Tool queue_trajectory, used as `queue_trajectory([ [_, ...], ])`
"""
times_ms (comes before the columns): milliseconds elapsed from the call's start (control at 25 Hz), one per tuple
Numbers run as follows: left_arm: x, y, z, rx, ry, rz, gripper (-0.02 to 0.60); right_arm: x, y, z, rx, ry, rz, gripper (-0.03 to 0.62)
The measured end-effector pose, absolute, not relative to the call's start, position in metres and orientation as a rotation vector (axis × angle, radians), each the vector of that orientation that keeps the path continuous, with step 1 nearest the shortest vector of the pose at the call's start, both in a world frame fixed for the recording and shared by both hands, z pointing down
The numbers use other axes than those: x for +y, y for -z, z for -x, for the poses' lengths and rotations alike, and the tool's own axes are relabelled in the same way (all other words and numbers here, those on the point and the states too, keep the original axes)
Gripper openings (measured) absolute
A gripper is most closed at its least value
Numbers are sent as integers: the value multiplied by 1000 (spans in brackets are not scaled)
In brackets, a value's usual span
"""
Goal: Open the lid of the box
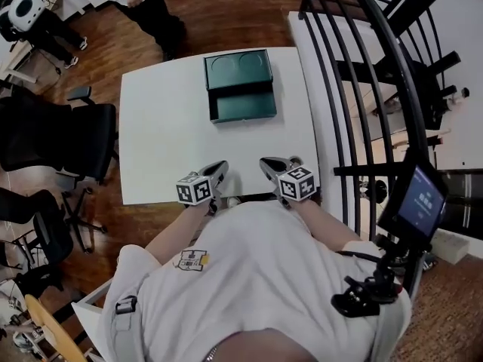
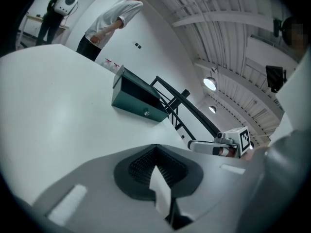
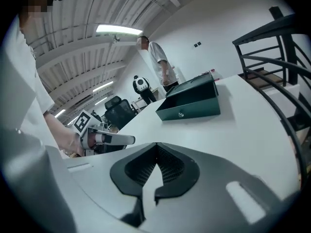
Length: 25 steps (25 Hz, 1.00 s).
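A dark green box [image 1: 243, 105] sits at the far middle of the white table [image 1: 166, 142]. Its lid [image 1: 238, 69] stands open, tilted back, and shows two round recesses inside. Both grippers rest at the table's near edge, well short of the box. My left gripper [image 1: 219, 169] is shut with nothing between its jaws, and my right gripper [image 1: 267, 163] beside it is also shut and empty. In the left gripper view the box [image 2: 138, 101] lies ahead and the right gripper [image 2: 206, 146] shows at the right. The right gripper view shows the box [image 3: 192, 103] ahead and the left gripper [image 3: 116, 139] at the left.
Black office chairs [image 1: 68, 138] stand left of the table. A black metal railing [image 1: 362, 66] runs along its right side. A person [image 1: 147, 6] stands beyond the far edge. A small screen on a mount [image 1: 419, 202] is at my right.
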<state>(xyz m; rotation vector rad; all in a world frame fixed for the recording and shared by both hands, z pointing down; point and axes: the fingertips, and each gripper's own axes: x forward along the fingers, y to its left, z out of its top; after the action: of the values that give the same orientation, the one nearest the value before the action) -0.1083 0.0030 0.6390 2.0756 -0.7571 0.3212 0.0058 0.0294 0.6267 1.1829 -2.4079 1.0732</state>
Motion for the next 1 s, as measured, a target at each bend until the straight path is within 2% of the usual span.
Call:
queue_trajectory([
  [1000, 3, -619, 112, -788, -266, -2075, 0, 18, -615, 1, -2404, -1000, -1137, 0],
])
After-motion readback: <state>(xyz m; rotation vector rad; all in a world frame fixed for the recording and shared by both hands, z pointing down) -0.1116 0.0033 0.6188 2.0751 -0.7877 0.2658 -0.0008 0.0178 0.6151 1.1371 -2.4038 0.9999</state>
